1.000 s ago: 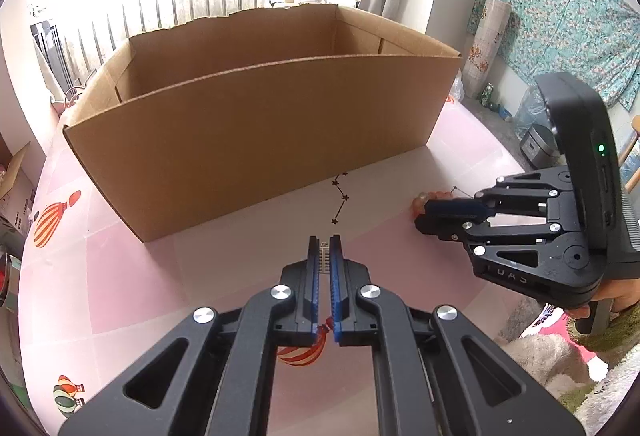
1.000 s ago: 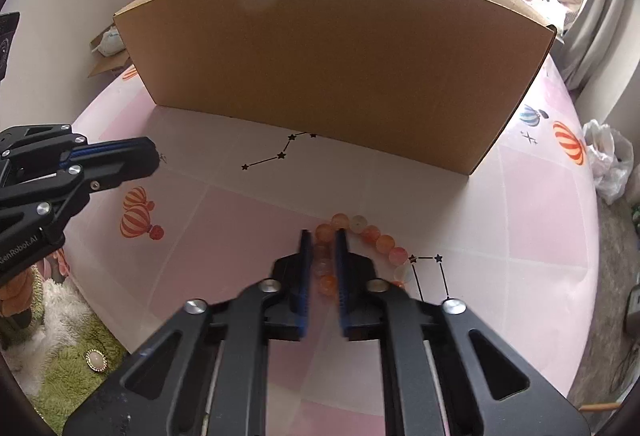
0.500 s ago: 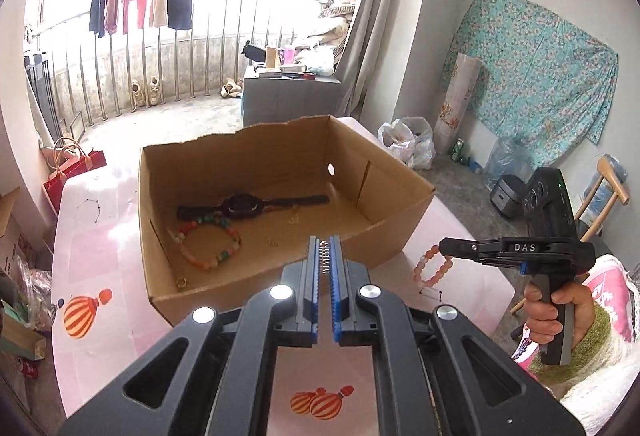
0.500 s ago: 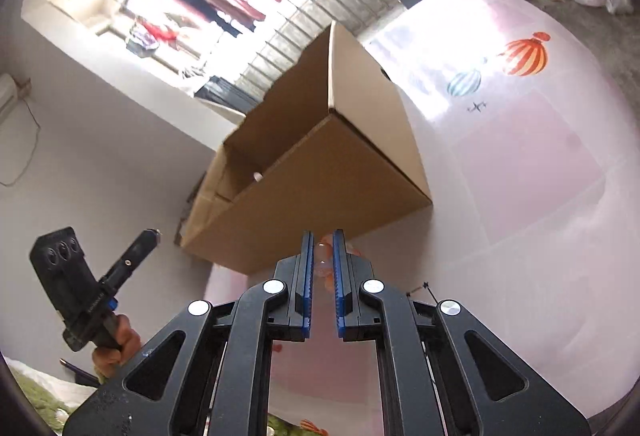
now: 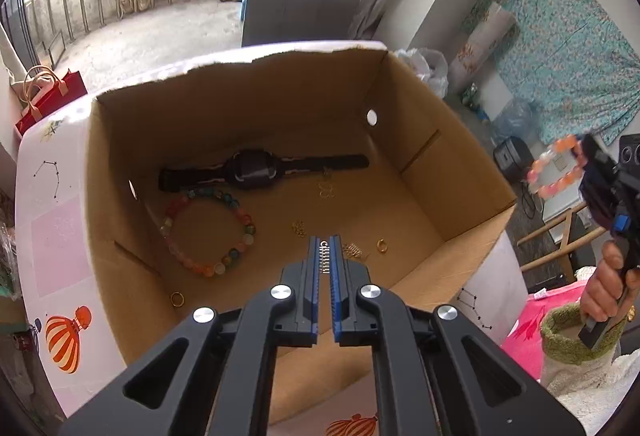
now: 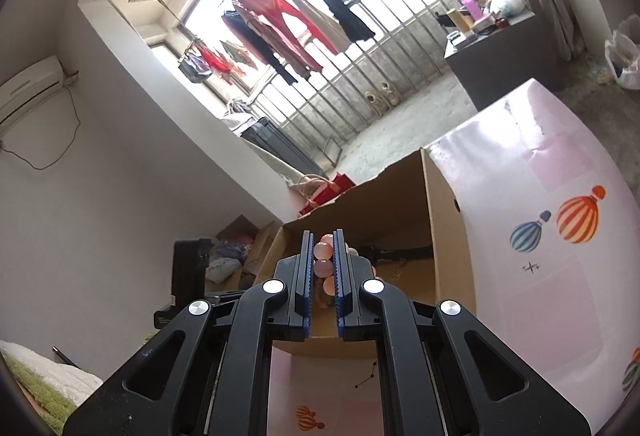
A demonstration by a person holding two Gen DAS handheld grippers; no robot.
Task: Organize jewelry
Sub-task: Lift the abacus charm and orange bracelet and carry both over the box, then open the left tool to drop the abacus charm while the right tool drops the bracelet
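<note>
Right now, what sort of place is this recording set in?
Most likely a lived-in home, by a balcony: laundry hangs at the barred window, an air conditioner is wall-mounted, and a cardboard box of jewelry sits on a balloon-print tablecloth.

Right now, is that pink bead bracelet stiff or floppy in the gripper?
Probably floppy: the pink bead bracelet hangs as a loose loop from the right gripper, pinched at a few beads. Its round, glossy beads look slippery and apt to roll once dropped into the cardboard box.

Pink-orange bead bracelet (image 6: 323, 268) pinched aloft (loop dangling) beside box (image 5: 452, 196).
</note>
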